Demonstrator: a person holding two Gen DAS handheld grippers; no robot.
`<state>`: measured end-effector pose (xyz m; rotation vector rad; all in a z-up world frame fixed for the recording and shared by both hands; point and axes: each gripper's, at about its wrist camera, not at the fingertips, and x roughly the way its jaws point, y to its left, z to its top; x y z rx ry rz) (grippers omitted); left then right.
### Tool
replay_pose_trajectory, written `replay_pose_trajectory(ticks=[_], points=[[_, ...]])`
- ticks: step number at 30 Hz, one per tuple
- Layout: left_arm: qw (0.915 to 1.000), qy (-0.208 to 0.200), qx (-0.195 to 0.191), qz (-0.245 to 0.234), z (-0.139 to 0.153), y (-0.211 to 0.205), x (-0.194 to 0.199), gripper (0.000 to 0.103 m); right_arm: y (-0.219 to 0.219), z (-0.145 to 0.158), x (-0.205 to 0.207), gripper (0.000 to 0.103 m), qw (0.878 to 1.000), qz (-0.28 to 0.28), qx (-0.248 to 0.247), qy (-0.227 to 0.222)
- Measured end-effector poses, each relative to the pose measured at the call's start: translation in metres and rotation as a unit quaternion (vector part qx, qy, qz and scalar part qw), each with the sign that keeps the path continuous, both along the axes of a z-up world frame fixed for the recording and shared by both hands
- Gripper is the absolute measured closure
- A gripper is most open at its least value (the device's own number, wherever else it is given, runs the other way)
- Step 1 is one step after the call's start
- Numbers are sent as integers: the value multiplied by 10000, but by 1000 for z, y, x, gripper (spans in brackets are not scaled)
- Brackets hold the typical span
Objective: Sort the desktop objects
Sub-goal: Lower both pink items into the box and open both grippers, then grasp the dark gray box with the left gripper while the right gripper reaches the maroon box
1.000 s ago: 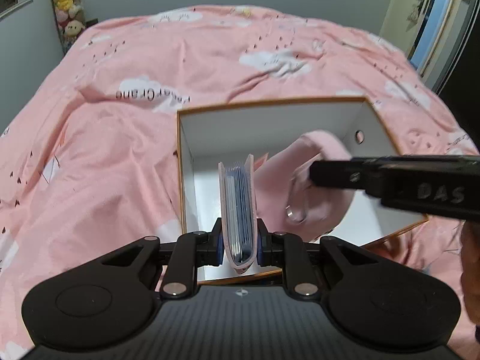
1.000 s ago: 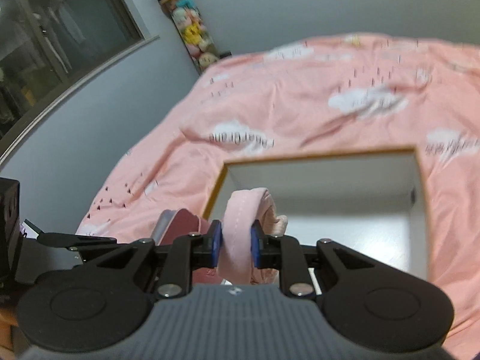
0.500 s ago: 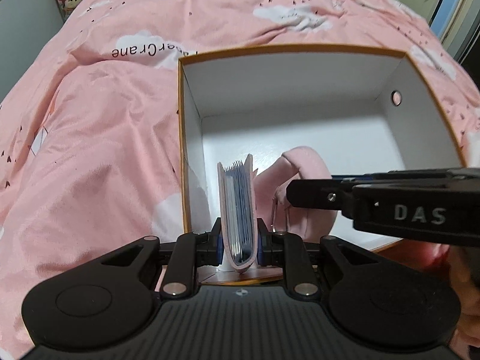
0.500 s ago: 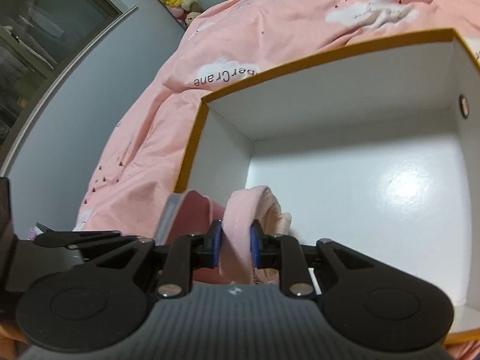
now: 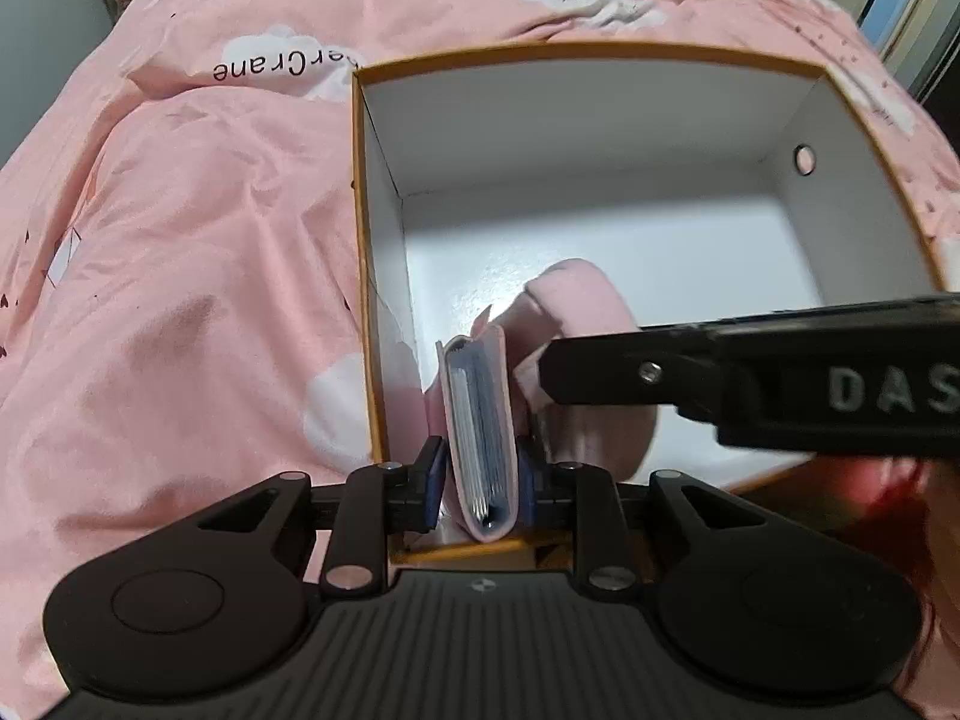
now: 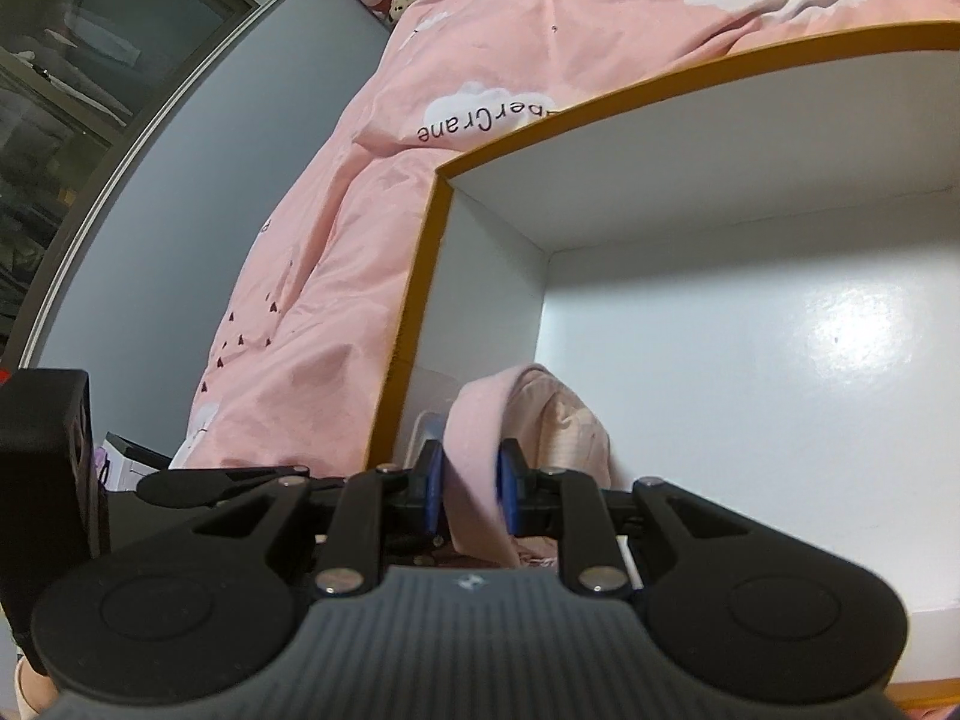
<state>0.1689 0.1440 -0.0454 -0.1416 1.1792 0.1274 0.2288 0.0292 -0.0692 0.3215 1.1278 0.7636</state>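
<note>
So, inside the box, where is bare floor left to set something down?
The box floor is bare along the far wall and toward the right wall with the round hole. The near left corner is crowded: the left gripper holds a card holder and the right gripper a pink pouch there.

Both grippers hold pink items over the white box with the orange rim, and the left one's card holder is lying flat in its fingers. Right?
Not quite. The left wrist view shows the card holder standing on edge, upright between the left gripper's fingers, not flat. The rest holds: the right gripper clamps a pink pouch over the white box with the orange rim.
</note>
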Motion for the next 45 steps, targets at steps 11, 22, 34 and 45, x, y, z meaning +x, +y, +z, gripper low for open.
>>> replay_pose_trajectory(ticks=[11, 22, 34, 45], points=[[9968, -781, -150, 20, 43, 14, -57, 53, 18, 4, -2, 81, 9996, 210, -177, 21], [9960, -775, -369, 227, 27, 14, -69, 54, 40, -7, -11, 80, 9982, 363, -453, -112], [9930, -1013, -480, 365, 34, 12, -85, 54, 37, 12, -15, 63, 9960, 443, -594, -499], [9894, -1339, -527, -179, 70, -24, -125, 54, -35, 68, -86, 58, 9834, 554, -683, -1584]])
